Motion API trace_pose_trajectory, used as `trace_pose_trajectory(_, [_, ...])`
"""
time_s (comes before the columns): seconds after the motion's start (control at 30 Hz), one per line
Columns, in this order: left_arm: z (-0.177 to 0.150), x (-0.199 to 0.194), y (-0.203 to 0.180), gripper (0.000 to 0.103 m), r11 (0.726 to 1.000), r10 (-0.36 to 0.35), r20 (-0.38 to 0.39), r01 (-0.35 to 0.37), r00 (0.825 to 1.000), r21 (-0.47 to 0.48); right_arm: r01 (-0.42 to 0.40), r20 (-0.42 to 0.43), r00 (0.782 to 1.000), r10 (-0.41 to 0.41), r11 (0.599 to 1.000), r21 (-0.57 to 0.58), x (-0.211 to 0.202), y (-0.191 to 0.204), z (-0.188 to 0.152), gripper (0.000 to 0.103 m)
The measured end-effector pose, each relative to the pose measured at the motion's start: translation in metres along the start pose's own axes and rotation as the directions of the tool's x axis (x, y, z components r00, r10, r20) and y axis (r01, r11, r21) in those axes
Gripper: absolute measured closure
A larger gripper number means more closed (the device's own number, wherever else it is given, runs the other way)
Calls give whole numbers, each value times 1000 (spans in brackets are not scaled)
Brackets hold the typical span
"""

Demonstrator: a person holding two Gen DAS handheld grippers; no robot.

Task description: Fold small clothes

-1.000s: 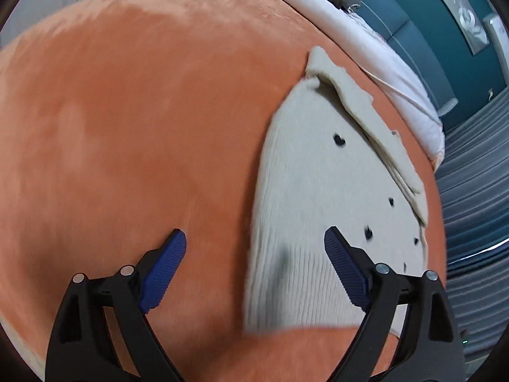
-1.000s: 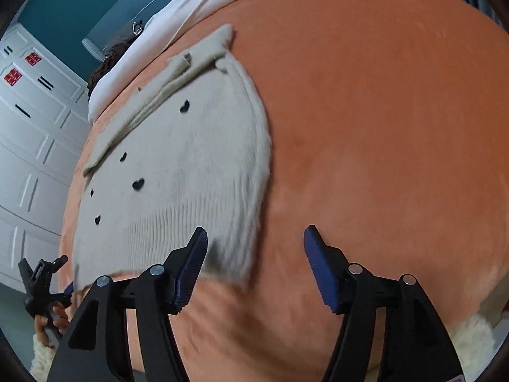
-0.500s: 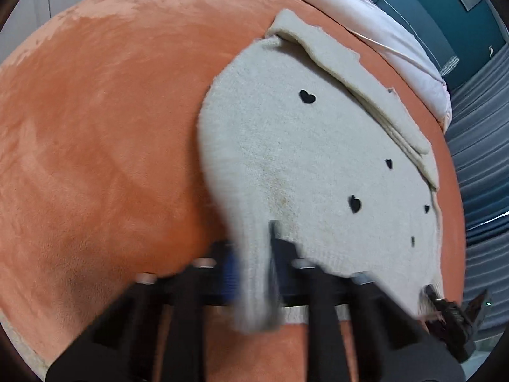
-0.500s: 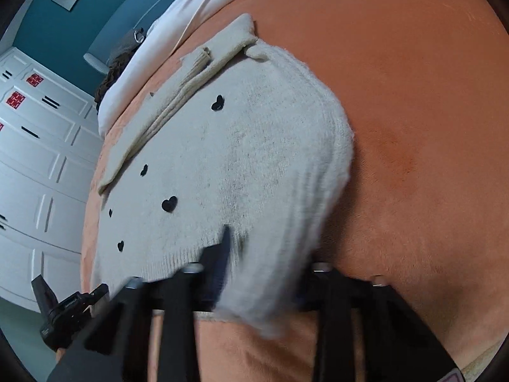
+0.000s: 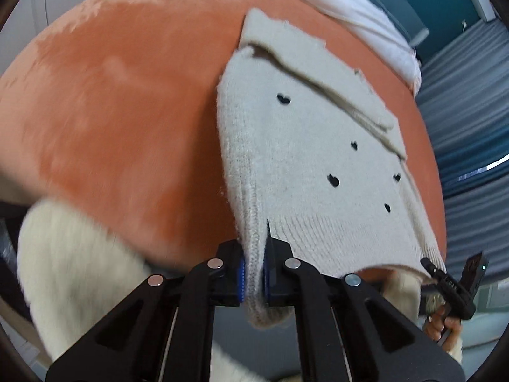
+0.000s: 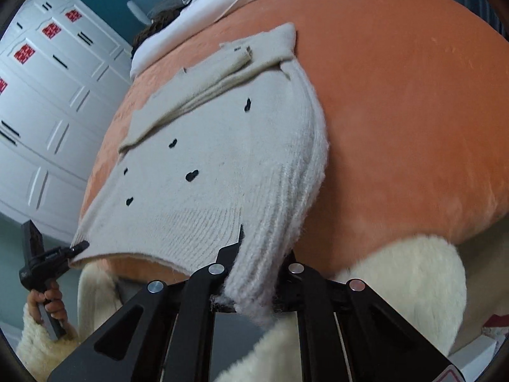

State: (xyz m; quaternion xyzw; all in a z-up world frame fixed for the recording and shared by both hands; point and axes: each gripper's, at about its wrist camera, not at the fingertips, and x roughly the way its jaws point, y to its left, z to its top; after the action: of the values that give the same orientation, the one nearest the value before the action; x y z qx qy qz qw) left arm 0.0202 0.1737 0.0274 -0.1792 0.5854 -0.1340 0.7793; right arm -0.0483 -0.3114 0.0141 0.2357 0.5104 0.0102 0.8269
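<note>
**Both hem corners pinched, fold about to happen**

So the little cream sweater [image 5: 305,172] with the black hearts is lying on the orange plush cover [image 5: 121,102], and the person has it by the two bottom corners. The left gripper [image 5: 253,273] is clamped right down on the ribbed hem corner, knit bunched between the blue pads [image 5: 242,275] and a bit hanging out underneath. The right gripper [image 6: 254,281] has the other corner; its jaws are closing the last little bit, with the thick rolled edge already squeezed between them. The rest of the sweater stretches away ahead of both claws, sleeves [image 6: 203,86] already folded across the far end near the white bedding [image 5: 356,12].

Looks to me like the bottom-up fold. Next move, I'd guess: lift both corners together, carry them forward over the body toward those sleeves, keep the hem level so it doesn't skew, then let go.
</note>
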Motion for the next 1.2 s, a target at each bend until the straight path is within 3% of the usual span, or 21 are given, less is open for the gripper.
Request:
trace_pose_trajectory(0.2, [-94, -35, 23, 97, 999, 51, -186, -49, 981, 15, 4, -226, 973, -38, 989, -149, -40, 4, -98, 95])
trace_pose_trajectory(0.3, [-117, -60, 19, 97, 999, 49, -204, -48, 978, 12, -42, -280, 960, -7, 984, -170, -64, 7, -120, 95])
trace_pose_trajectory(0.37, [-108, -76, 10, 97, 1000, 17, -180, -16, 983, 10, -76, -277, 961, 23, 981, -180, -79, 10, -116, 95])
trace_pose_trajectory(0.43, [-80, -88, 1, 97, 1000, -26, -109, 28, 994, 13, -107, -191, 979, 68, 973, -204, -97, 17, -88, 95])
trace_pose_trajectory(0.5, [-40, -93, -11, 96, 996, -71, -7, 71, 997, 44, -147, -46, 989, 140, 967, -206, -109, 22, -43, 95])
trace_pose_trajectory(0.6, [32, -77, -31, 92, 994, -79, 168, 65, 983, 89, -232, 150, 957, 249, 965, -119, -88, 12, 28, 89])
trace_pose_trajectory(0.63, [43, -68, -37, 89, 994, -78, 205, 61, 976, 90, -235, 221, 944, 245, 969, -73, -74, 7, 46, 75])
trace_pose_trajectory(0.67, [59, -54, -39, 72, 994, -67, 233, 45, 970, 95, -199, 280, 939, 201, 979, -35, -61, 4, 58, 63])
trace_pose_trajectory(0.7, [73, -40, -39, 47, 998, -5, 272, -14, 962, 68, -115, 340, 934, 108, 993, 1, -46, 2, 66, 58])
trace_pose_trajectory(0.73, [81, -28, -36, 39, 998, 35, 310, -50, 950, 40, -41, 369, 929, 22, 998, 43, -35, 0, 69, 53])
trace_pose_trajectory(0.77, [84, -20, -31, 38, 997, 56, 326, -68, 944, 27, 16, 371, 927, -53, 994, 104, -22, -2, 67, 53])
trace_pose_trajectory(0.8, [87, -9, -25, 38, 996, 84, 307, -88, 948, -1, 10, 364, 929, -65, 988, 152, -12, -4, 61, 53])
trace_pose_trajectory(0.87, [78, 0, -13, 37, 997, 76, 291, -70, 954, -30, -57, 370, 929, -23, 978, 202, -1, -5, 43, 47])
trace_pose_trajectory(0.93, [73, 2, -5, 27, 997, 79, 300, -74, 950, -29, -32, 350, 936, -37, 982, 188, 8, -3, 30, 44])
trace_pose_trajectory(1.03, [69, 6, 1, 26, 994, 98, 306, -107, 947, 12, 94, 303, 944, -130, 987, 128, 20, -3, 31, 44])
trace_pose_trajectory(1.1, [73, 11, -3, 23, 993, 89, 302, -107, 949, 45, 94, 304, 943, -133, 986, 141, 20, -7, 38, 43])
trace_pose_trajectory(1.2, [87, 24, -14, 15, 991, 63, 295, -96, 953, 98, 80, 292, 949, -122, 986, 149, 25, -10, 58, 35])
